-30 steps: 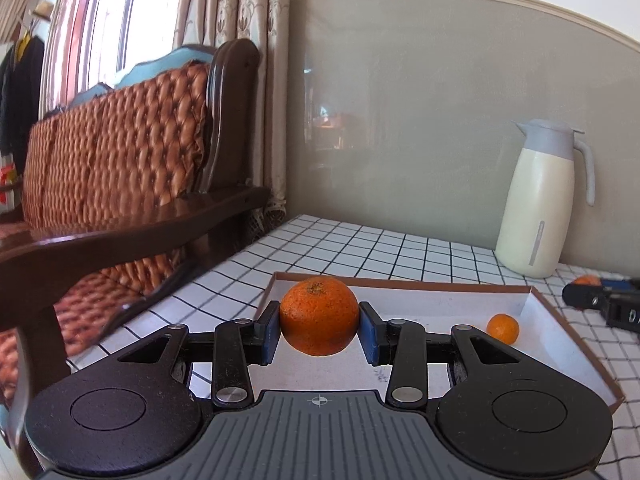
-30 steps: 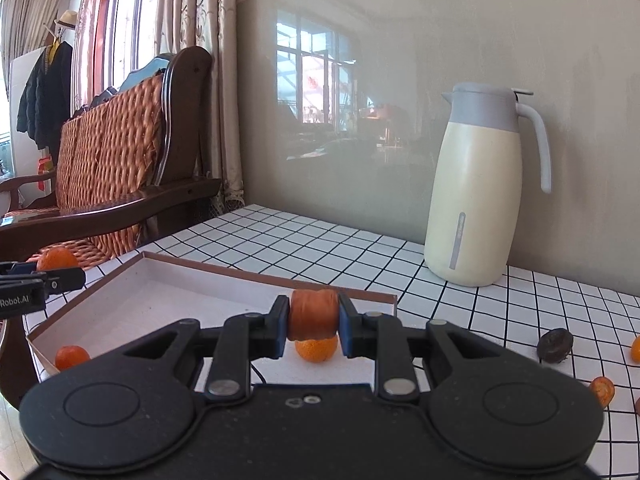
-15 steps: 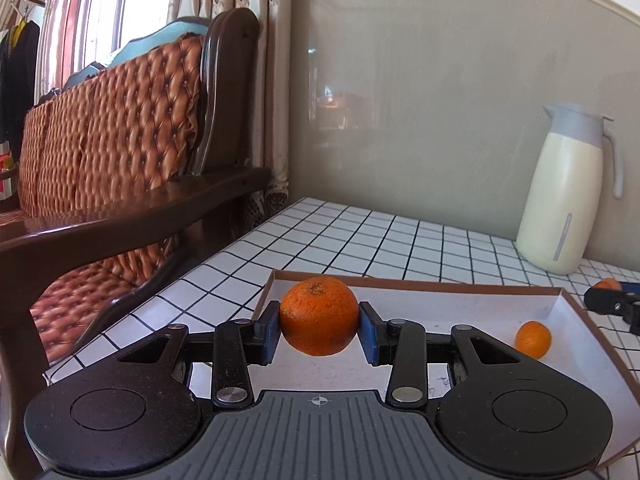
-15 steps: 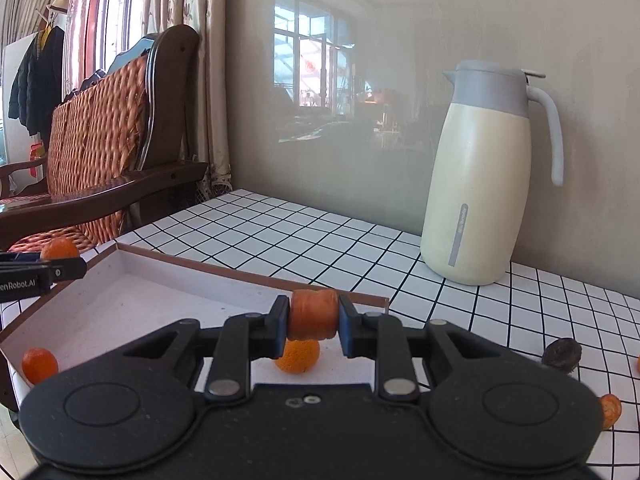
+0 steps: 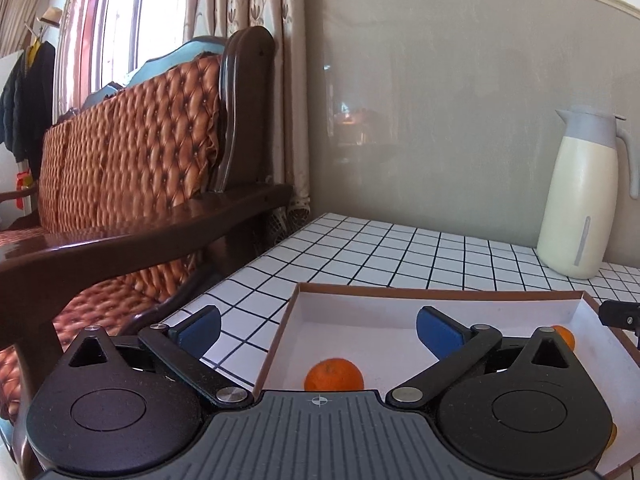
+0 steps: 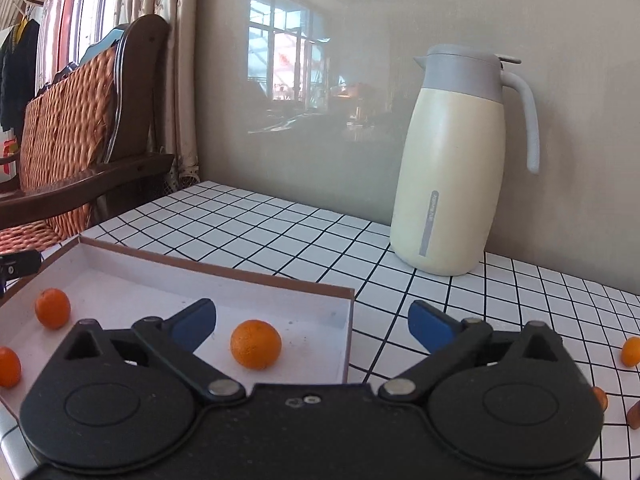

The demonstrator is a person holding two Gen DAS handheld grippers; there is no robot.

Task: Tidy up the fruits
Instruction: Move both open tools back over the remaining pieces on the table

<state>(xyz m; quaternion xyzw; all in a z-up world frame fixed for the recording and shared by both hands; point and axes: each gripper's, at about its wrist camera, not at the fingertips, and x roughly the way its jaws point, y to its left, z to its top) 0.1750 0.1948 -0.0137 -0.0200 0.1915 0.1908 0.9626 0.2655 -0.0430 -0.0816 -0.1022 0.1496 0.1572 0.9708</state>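
Observation:
A shallow white box with a brown rim [image 5: 440,290] [image 6: 224,271] lies on the checked table. My left gripper [image 5: 318,330] is open and empty above the box's left end; an orange [image 5: 334,374] lies in the box just below it, and a smaller orange [image 5: 564,336] lies farther right. My right gripper [image 6: 312,326] is open and empty over the box's right end. In the right wrist view an orange [image 6: 256,344] lies in the box between the fingers' line, with two more oranges [image 6: 52,307] at the left.
A cream thermos jug [image 6: 452,168] [image 5: 580,196] stands at the back of the table. Small orange and dark fruits [image 6: 632,351] lie on the table at the right. A wooden sofa [image 5: 120,184] stands beside the table's left edge.
Both grippers have opened. The left let go of its orange, which now lies in the box. The right let go of its orange piece, no longer between its fingers.

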